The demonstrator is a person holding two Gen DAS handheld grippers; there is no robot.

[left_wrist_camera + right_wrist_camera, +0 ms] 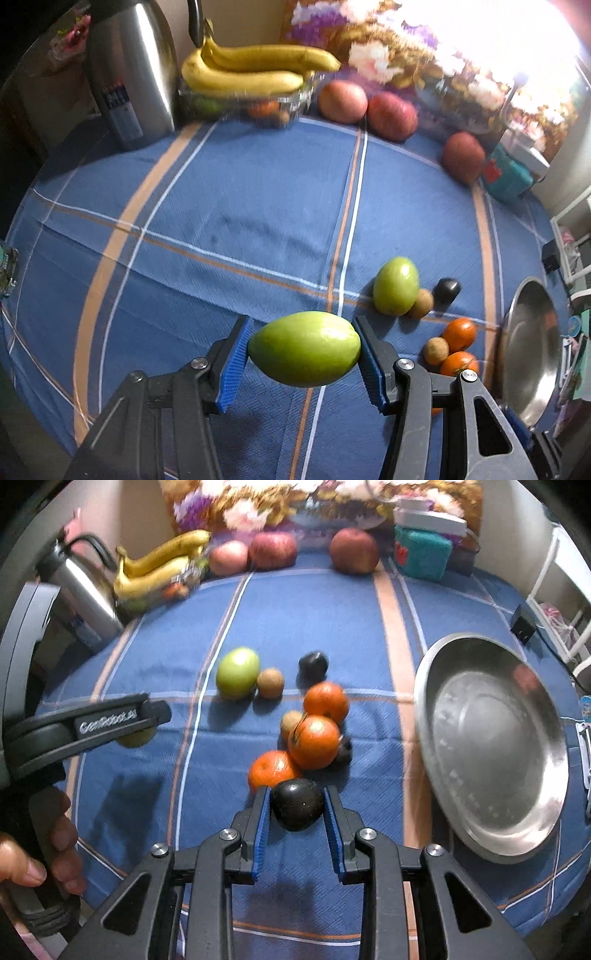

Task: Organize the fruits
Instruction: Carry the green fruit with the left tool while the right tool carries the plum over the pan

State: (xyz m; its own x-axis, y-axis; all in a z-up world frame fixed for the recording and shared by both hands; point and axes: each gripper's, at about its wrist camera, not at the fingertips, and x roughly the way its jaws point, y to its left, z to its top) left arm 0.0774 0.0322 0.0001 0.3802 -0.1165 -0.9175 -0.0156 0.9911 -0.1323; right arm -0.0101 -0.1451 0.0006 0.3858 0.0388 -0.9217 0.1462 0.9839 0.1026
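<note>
Blue plaid tablecloth (229, 206), shallow steel bowl (495, 746) at its right edge: steeply down-tilted left gripper (304, 349) clamps an oval green fruit (304, 349) endwise above it, right gripper (297, 808) pinching a dark round plum (297, 804).

A worktop covered by a blue cloth with orange and white stripes (295, 620) carries everything here. Near the centre of the right wrist view lie a green oval fruit (238, 671), a small brown round fruit (270, 682) touching it, a dark round plum (313, 664), and a cluster of three orange tangerines (314, 741). A round stainless steel plate (491, 746) rests at the right. Along the top edge stand three reddish apples (354, 551), a teal box (421, 552), yellow bananas (159, 566) atop a clear container, and a steel thermos jug (79, 587) at upper left.
</note>
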